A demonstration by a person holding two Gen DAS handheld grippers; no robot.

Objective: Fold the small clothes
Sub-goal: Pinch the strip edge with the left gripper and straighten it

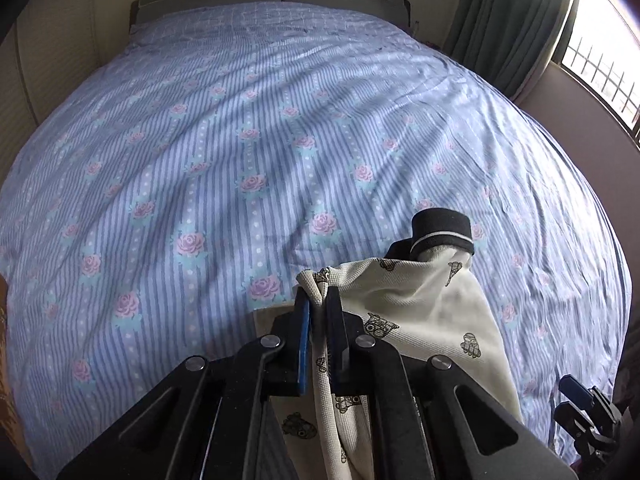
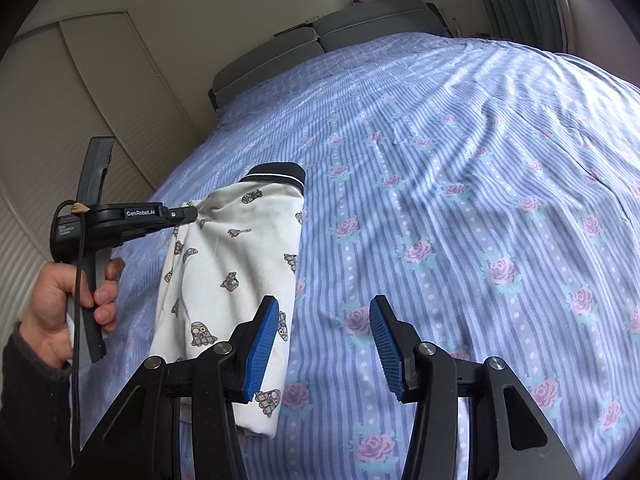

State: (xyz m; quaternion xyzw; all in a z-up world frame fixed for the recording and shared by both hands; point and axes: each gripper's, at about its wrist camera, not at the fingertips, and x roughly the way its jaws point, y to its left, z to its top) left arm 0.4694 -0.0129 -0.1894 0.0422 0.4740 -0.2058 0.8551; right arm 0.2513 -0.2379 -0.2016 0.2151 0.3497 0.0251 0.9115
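Two handheld grippers work over a bed spread with a blue striped, rose-patterned sheet (image 2: 460, 208). At the left, a hand (image 2: 68, 300) grips the handle of the left gripper (image 2: 191, 213), whose jaws are pinched tight on a bunched edge of the small cream garment with cartoon prints and a dark ribbed cuff (image 2: 236, 256), lifting it off the sheet. Just right of the garment, the right gripper (image 2: 324, 344) stands roughly half open, holding nothing, its blue left pad (image 2: 262, 348) in front of the cloth's lower edge.
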